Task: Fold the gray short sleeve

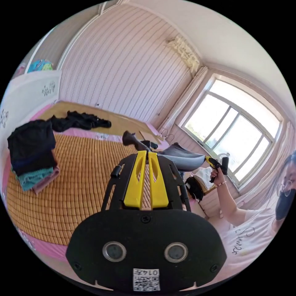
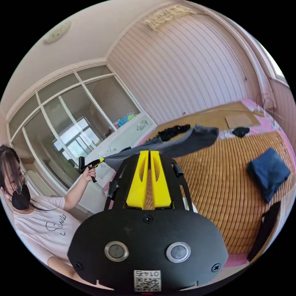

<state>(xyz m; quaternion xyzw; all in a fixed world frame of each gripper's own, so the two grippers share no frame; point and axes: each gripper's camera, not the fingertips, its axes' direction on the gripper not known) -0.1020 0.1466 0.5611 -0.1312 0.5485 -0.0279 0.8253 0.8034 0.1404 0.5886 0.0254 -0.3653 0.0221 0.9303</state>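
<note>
My left gripper (image 1: pixel 147 153), yellow jaws pressed together, pinches one end of the gray short sleeve shirt (image 1: pixel 182 158). My right gripper (image 2: pixel 149 152), jaws likewise closed, clamps the other end of the same shirt (image 2: pixel 185 140). The garment hangs stretched in the air above the woven bamboo mat (image 2: pixel 225 185). On the mat: a folded navy cloth (image 2: pixel 269 173), a stack of folded clothes (image 1: pixel 32 157); a black crumpled garment (image 1: pixel 78 120) beyond its far edge.

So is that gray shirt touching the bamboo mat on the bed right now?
Apart. In the right gripper view the gray shirt hangs stretched in the air, with the bamboo mat lying well below it.
</note>
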